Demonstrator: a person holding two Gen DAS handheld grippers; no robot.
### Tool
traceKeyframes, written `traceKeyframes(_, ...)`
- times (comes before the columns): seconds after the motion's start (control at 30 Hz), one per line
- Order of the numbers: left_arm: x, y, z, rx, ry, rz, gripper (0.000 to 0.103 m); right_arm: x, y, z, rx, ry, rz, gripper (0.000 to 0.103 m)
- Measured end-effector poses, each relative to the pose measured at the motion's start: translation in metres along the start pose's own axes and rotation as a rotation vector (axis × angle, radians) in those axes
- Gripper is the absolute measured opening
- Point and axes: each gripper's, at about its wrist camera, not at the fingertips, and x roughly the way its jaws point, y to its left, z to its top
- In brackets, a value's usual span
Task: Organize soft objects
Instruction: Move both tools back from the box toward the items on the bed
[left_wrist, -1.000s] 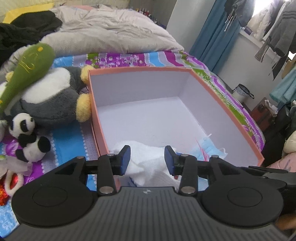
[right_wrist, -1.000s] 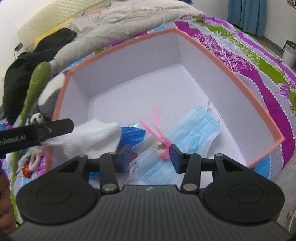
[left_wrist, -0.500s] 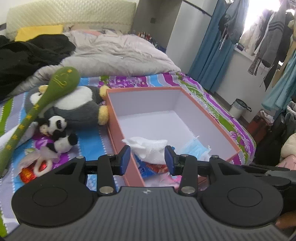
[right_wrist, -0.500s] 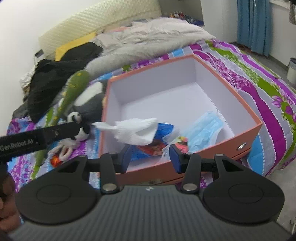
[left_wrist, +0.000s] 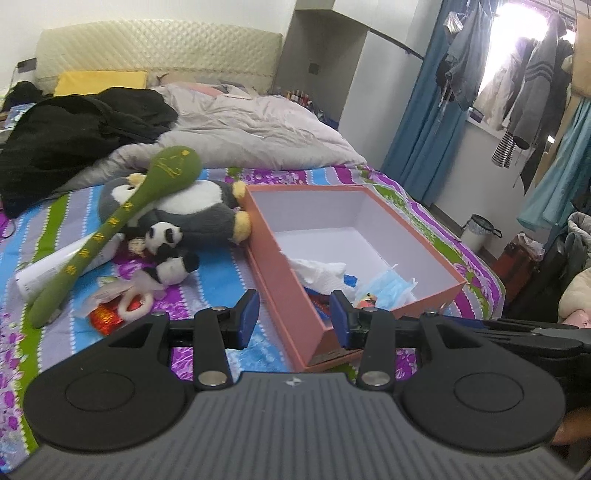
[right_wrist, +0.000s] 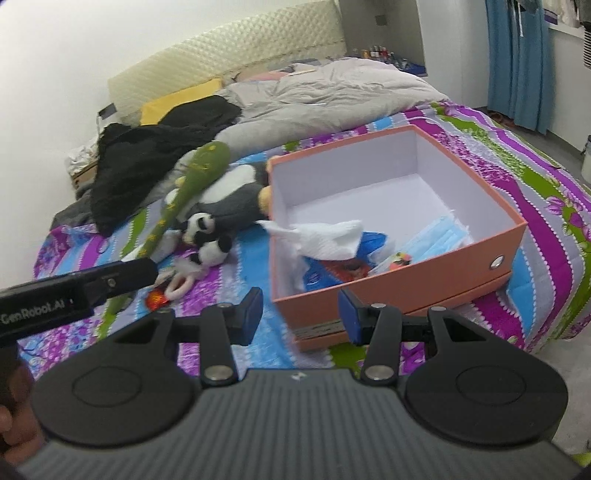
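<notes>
left wrist view: left gripper jaws apart, nothing between the pads, hanging over the near corner of the box.
right gripper: jaws apart too, empty, in front of the box's near wall.
box: salmon-pink cardboard box with white inside on the striped bed cover; far half bare.
in box: crumpled white cloth, pale blue face mask, blue-and-red packets under them.
still out: small panda plush, grey-and-white penguin plush, long green plush club, white ring toy with red wrapper, all left of the box.
risk 1: white cloth drapes over the left wall, a passing finger could drag it out.
risk 2: club lies across the penguin, so lifting either likely tips the other.
risk 3: penguin looks bulky for these jaws, a pinch on fur may slip.
risk 4: box sits near the bed edge, so a push could slide it off.
</notes>
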Motion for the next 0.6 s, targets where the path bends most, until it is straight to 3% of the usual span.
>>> traceKeyframes(0.43,-0.068,0.033,-0.034,-0.030,-0.055,0.093,0.049,-0.033,0.045,-0.028,-0.065,-0.042,0.098,0.048)
traceKeyframes(0.53,-0.081,0.037,-0.046,-0.039,-0.063,0.110,0.057,-0.038,0.055,-0.039,-0.074,-0.035,0.128,0.048)
traceKeyframes(0.6,-0.089,0.040,-0.057,-0.043,-0.063,0.127,0.058,-0.041,0.062,-0.048,-0.088,-0.025,0.150,0.048)
